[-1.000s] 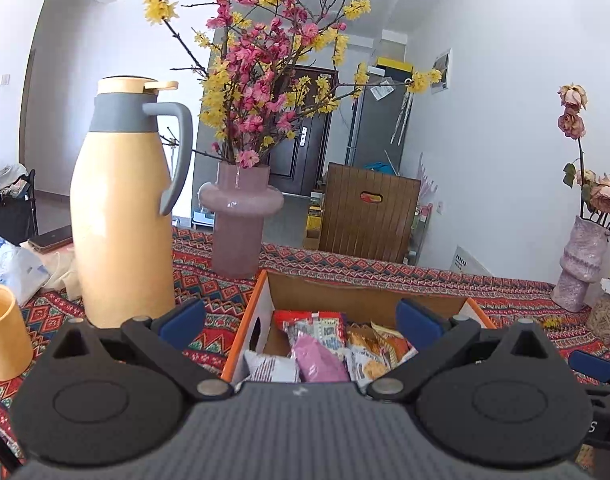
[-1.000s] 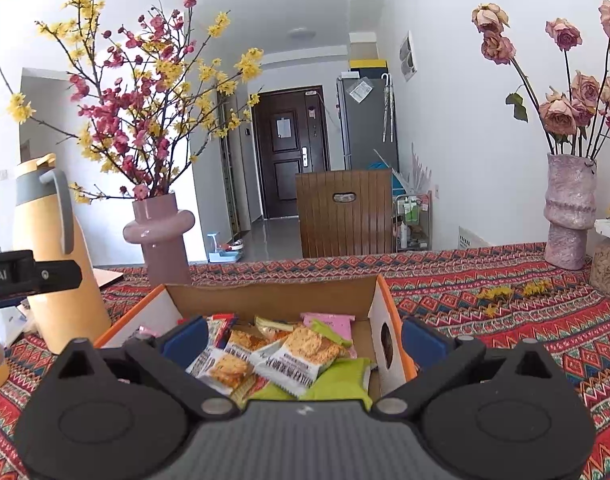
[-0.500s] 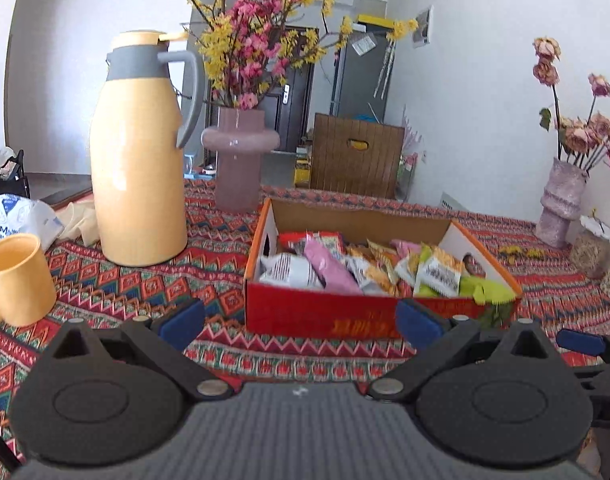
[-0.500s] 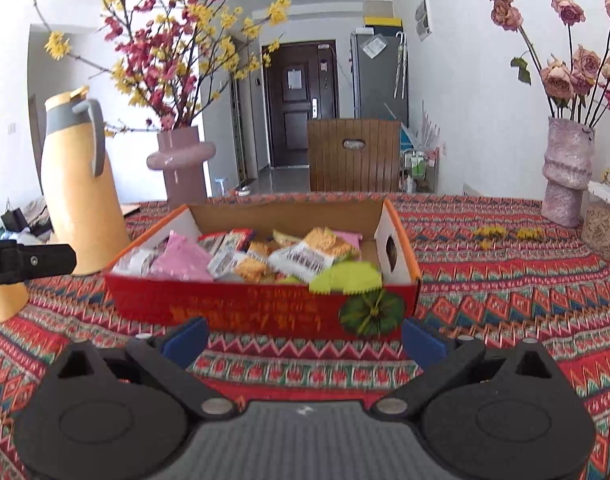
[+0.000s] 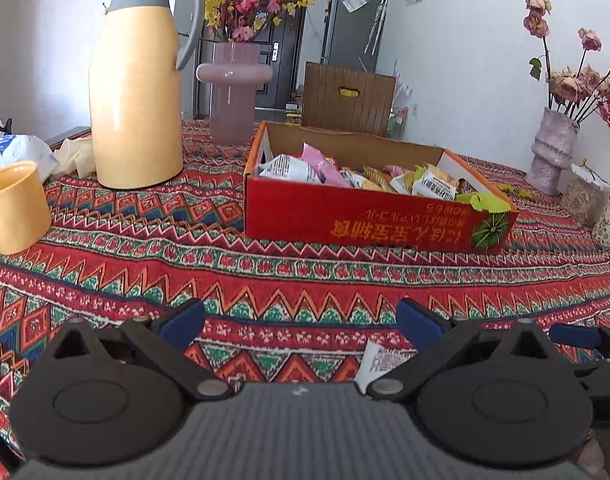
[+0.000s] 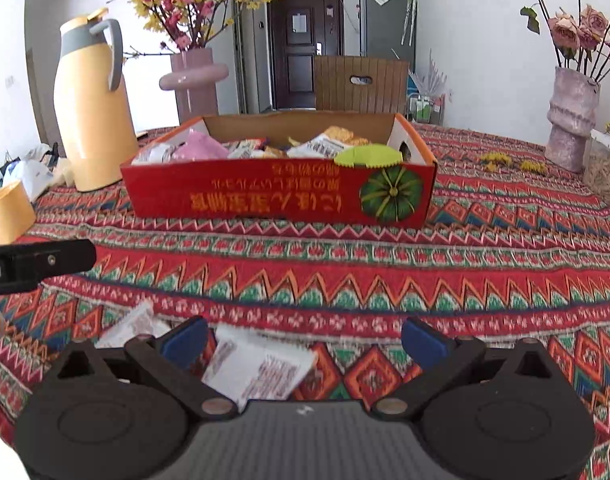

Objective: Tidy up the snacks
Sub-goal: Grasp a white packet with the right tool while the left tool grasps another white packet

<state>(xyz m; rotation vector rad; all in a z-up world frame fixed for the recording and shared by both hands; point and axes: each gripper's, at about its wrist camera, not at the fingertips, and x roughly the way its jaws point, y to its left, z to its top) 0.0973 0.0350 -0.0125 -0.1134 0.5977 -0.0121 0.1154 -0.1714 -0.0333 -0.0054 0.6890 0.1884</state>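
Observation:
A red cardboard box (image 5: 357, 216) full of snack packets stands on the patterned tablecloth; it also shows in the right wrist view (image 6: 281, 200). My left gripper (image 5: 301, 324) is open and empty, low over the cloth in front of the box. My right gripper (image 6: 303, 338) is open and empty, also short of the box. A white snack packet (image 6: 261, 368) lies on the cloth between the right gripper's fingers, nearer the left one. A second white packet (image 6: 133, 324) lies to its left. One white packet (image 5: 379, 362) shows by the left gripper's right finger.
A tall yellow jug (image 5: 137, 92) and a pink vase of flowers (image 5: 233, 92) stand behind the box on the left. A yellow mug (image 5: 15, 206) sits at the left edge. Another vase (image 6: 571, 120) and a jar (image 6: 605, 168) stand at the right.
Both grippers have pulled back from over the box and dropped low toward the cloth. The box now sits farther away, and loose white packets have come into view.

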